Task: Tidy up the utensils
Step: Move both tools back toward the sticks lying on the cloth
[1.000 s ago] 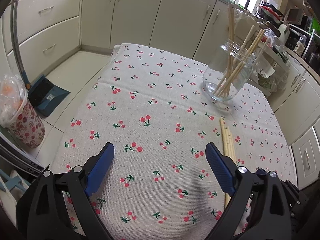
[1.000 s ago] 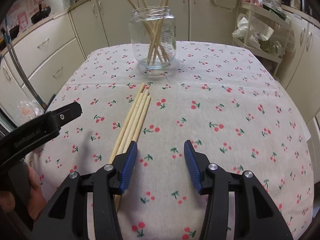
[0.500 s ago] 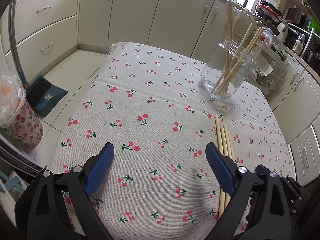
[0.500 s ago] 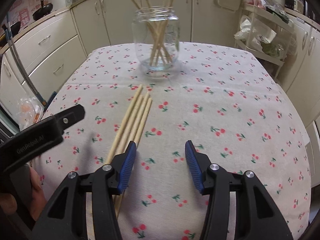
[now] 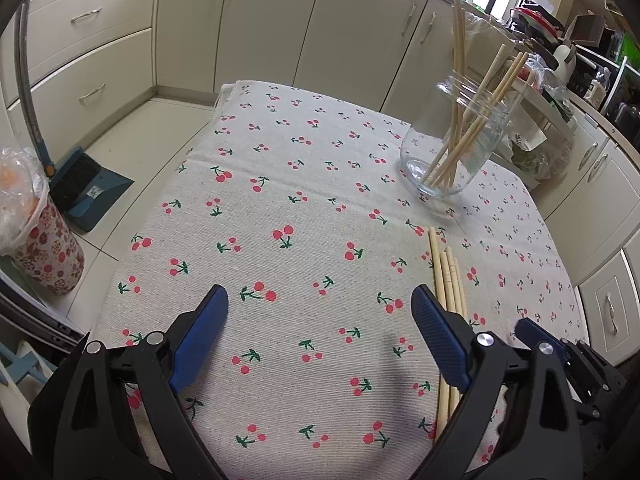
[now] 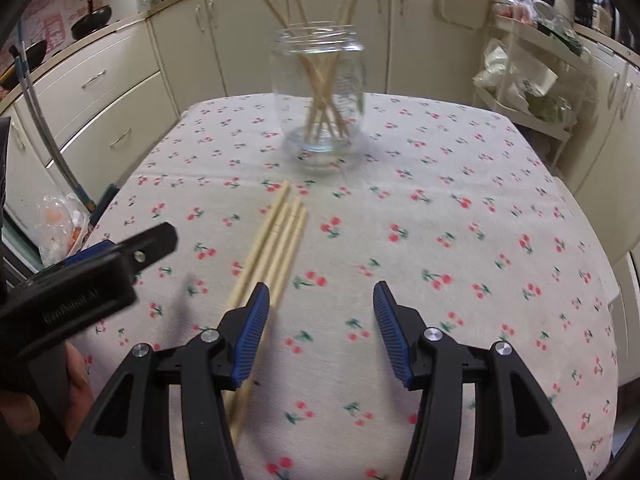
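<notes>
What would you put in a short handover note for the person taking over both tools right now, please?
Left tool: open, empty, low over the cherry tablecloth.
Right tool: open, empty, just right of the loose chopsticks.
Glass jar: upright at the far end of the table, several chopsticks already standing in it.
Done: part of the sorting, judging by the jar.
Left: about four loose chopsticks lie side by side on the cloth, pointing toward the jar; pick them up and drop them in.
</notes>
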Motion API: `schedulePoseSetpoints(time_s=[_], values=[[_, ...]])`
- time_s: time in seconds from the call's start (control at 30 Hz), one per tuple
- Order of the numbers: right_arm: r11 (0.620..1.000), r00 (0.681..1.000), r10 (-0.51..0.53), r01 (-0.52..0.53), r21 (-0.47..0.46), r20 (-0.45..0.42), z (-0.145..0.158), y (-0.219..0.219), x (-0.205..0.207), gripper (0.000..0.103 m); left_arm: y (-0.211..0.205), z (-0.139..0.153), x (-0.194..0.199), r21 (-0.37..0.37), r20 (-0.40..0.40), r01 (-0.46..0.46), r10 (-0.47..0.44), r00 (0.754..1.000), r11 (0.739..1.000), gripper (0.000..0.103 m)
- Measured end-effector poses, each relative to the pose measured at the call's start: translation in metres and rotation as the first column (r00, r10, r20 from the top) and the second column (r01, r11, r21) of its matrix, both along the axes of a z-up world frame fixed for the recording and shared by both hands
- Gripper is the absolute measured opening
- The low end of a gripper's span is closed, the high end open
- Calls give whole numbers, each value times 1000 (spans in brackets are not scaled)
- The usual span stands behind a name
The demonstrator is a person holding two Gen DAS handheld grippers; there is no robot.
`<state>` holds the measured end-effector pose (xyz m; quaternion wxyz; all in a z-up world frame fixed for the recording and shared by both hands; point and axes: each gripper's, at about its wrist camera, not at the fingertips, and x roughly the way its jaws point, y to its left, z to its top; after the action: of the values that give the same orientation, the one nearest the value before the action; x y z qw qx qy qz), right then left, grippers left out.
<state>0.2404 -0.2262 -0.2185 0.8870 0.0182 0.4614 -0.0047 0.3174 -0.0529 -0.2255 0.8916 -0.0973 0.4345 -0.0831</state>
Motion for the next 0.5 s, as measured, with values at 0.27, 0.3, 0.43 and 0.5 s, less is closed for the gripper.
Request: schedulePoseSetpoints(time_s=[0.27,0.3,0.43,0.5], values=[[999,999,-15,13,-46,-34,-8,-7,2,53,-1,0,0,10,0,1,-1,1000,1000,89],[999,999,-15,14,-32,-29,-9,-9,0,53,-3,2,0,21,3,9,-9,1000,1000,89],[999,1000,-22,22,25,10,0,-14,0,53,-15,8,2,37,16,51,-52,999,998,89],[999,1000,-7,7,37,8,-1,-11,5,53,-19,11,7,17,4,51,-51,999,999,89]])
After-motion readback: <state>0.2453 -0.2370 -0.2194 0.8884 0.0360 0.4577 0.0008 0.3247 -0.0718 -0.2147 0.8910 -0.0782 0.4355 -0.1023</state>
